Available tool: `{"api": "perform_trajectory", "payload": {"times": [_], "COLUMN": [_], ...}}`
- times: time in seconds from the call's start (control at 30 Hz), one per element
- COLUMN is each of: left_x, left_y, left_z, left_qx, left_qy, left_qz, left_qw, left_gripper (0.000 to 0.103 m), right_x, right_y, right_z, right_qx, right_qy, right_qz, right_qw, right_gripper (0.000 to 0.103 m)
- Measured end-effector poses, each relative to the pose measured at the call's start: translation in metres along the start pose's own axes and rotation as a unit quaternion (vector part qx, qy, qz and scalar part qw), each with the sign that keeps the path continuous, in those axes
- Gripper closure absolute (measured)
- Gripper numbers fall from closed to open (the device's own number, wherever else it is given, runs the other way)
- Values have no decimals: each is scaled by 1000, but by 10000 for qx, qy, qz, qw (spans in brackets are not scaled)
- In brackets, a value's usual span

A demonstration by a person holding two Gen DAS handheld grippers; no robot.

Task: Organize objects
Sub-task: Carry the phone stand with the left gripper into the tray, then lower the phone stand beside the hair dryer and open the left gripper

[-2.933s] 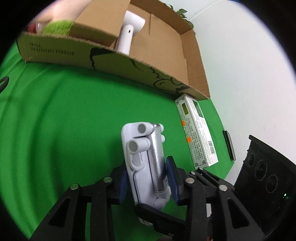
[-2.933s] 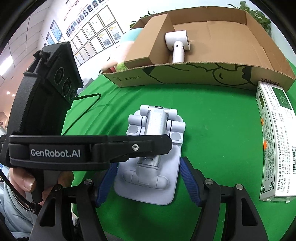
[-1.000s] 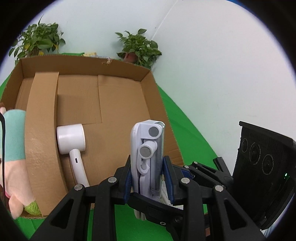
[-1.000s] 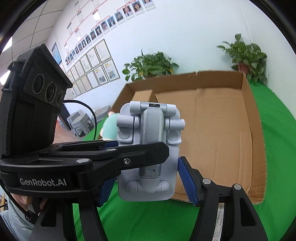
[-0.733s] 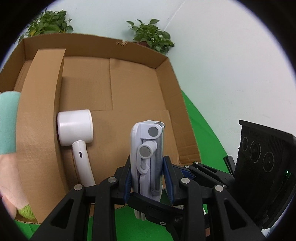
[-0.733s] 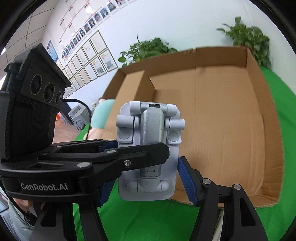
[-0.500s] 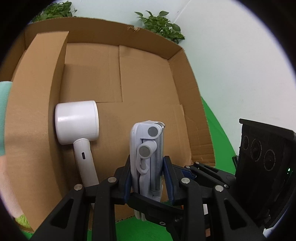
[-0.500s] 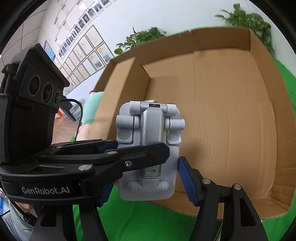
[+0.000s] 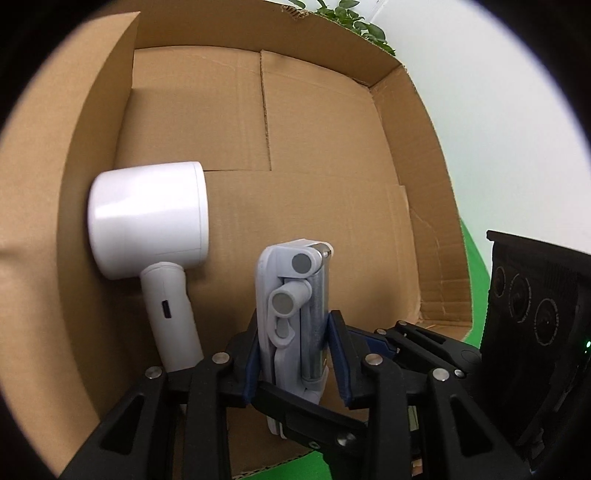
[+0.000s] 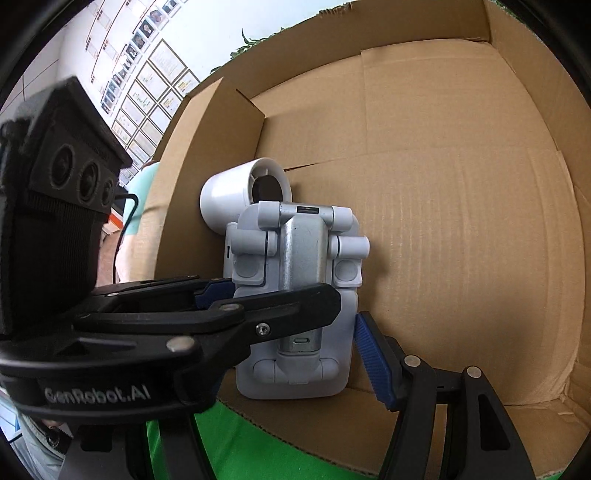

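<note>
My left gripper (image 9: 293,354) is shut on a white and silver folding phone stand (image 9: 295,310), holding it on edge over the near wall of an open cardboard box (image 9: 325,155). A white hair dryer (image 9: 151,236) lies on the box floor just left of the stand. In the right wrist view the stand (image 10: 295,295) fills the middle with the left gripper (image 10: 236,306) clamped across it. My right gripper (image 10: 291,343) is open, its blue pads either side of the stand, not touching. The hair dryer (image 10: 240,195) shows behind the stand.
The box has a tall inner flap (image 9: 74,147) on the left and a side wall (image 9: 424,166) on the right. Green table cloth (image 10: 236,439) shows below the box's near edge. A plant (image 9: 351,22) stands beyond the box.
Both grippers have moved forward and down over the box with the stand; the box floor and hair dryer now loom much closer. The grip on the stand is unchanged.
</note>
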State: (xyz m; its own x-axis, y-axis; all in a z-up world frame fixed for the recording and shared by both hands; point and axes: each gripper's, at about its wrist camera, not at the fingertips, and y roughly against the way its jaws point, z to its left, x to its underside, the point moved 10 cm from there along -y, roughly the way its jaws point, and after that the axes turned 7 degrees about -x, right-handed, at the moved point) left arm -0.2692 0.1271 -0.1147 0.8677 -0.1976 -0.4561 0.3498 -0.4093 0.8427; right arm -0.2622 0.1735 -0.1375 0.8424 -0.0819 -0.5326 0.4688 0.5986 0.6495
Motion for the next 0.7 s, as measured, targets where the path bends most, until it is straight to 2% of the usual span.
{"api": "perform_trajectory", "payload": {"times": [0.13,0.43,0.57,0.6,0.67,0.7], "left_x": [-2,-1,3,5,8,9], "left_y": [16,75,94,96,99,100], "left_z": [6,32,45,47,51,53], "left_qx": [-76,-144,-259,-290,-301,-287], "left_qy": [118,320,286,261,253,268], "left_qz": [-138,-778,-978,-1008,-1027,-1036], "left_qw": [9998,9963,9945,9941,9939,9938], "left_gripper": [71,71,71,71,71,71], "right_x": [2,4,0,0,2,4], "right_y": [-6,-12,-7,-9,-12,-13], "right_z": [-7,1,0,-2,-4,-4], "right_qx": [240,182,338,380,497,583], "right_qy": [-45,48,115,100,102,141], "right_qz": [-20,123,24,40,132,149], "right_qw": [9997,9997,9994,9992,9986,9981], "right_gripper": [40,37,37,39,53,54]}}
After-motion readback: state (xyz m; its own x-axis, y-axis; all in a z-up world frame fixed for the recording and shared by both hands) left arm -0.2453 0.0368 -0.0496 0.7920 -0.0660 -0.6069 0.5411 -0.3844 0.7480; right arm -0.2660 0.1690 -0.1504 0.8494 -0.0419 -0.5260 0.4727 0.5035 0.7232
